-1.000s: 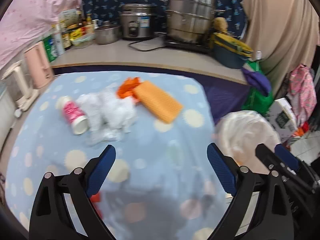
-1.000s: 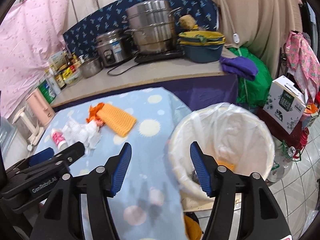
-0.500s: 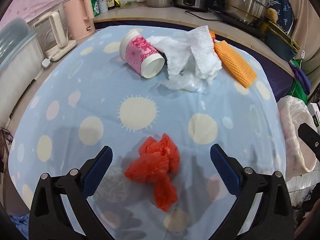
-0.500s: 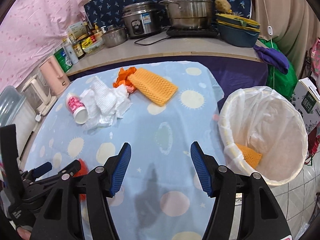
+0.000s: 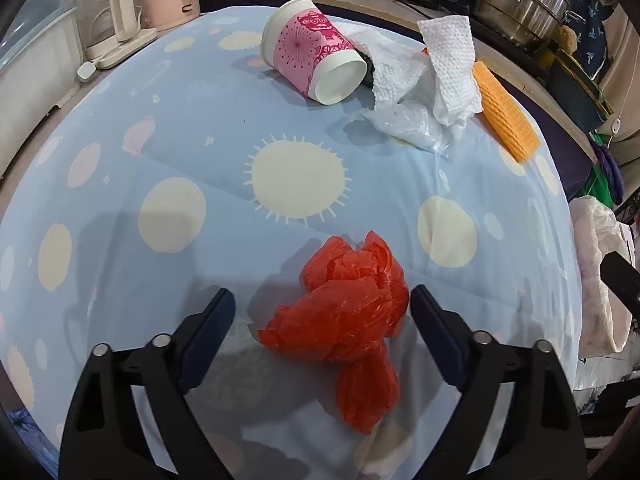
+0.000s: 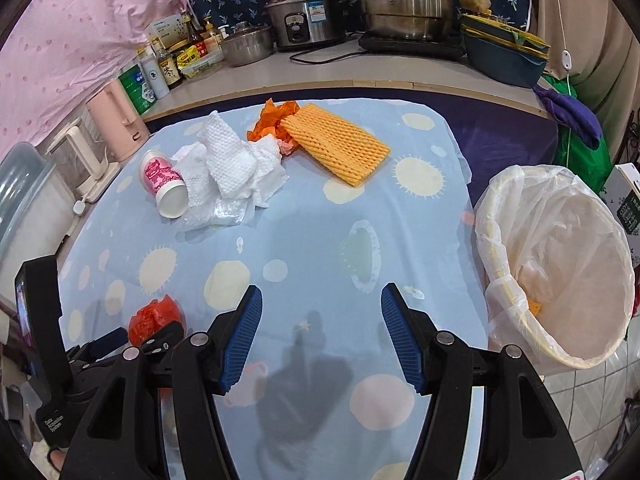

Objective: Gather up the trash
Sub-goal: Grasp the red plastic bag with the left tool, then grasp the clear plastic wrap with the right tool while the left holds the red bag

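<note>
Left gripper (image 5: 322, 312): jaws spread wide, one on each side of the crumpled red plastic bag (image 5: 347, 322), lower centre of its frame; right finger seems to touch the bag.
Right gripper (image 6: 321, 334): jaws spread, nothing between them, over bare cloth.
Surface (image 6: 304, 224): light blue cloth with pale yellow suns and dots.
Pink-and-white paper cup (image 5: 313, 56): on its side, upper centre, against the white paper towels (image 5: 438, 68).
Orange foam mesh sleeve (image 6: 335, 147): flat, beside the towels.
White-lined round waste bin (image 6: 560, 264): right edge of frame, off the surface.
</note>
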Tool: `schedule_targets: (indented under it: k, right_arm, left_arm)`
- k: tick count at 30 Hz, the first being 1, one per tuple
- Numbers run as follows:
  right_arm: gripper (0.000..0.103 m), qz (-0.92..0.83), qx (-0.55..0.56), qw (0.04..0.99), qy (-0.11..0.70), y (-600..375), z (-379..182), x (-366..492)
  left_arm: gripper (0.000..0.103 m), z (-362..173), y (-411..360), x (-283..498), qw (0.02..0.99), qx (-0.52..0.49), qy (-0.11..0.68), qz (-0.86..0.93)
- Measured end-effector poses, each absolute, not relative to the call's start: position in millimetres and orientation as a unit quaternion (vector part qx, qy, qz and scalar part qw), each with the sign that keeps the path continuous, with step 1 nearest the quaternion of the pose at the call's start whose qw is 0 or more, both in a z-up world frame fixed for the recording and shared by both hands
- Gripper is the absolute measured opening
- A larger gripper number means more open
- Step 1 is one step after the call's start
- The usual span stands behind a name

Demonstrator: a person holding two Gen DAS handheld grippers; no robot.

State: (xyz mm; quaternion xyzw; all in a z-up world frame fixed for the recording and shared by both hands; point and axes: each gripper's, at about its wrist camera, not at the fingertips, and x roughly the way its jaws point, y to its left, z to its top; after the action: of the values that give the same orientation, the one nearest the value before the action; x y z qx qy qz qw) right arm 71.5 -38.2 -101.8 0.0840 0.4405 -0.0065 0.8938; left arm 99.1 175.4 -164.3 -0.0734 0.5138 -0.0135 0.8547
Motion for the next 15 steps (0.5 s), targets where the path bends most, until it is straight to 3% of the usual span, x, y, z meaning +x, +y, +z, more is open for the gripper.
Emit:
schedule_targets:
  k: [7,15]
  right_arm:
    - [0.060,-0.002,0.078,0.893,0.443,-33.0,-102.9,76.0]
    - [0.060,0.031,0.072,0.898,0.433,-16.2,-98.6,98.6]
  left_arm:
    - [0.040,-159.9,178.7,98.5,0.852,-0.082,0.515,-0.034]
    - [0.036,-142.0,183.3,106.9,0.860,-0.094,0.499,-0.040]
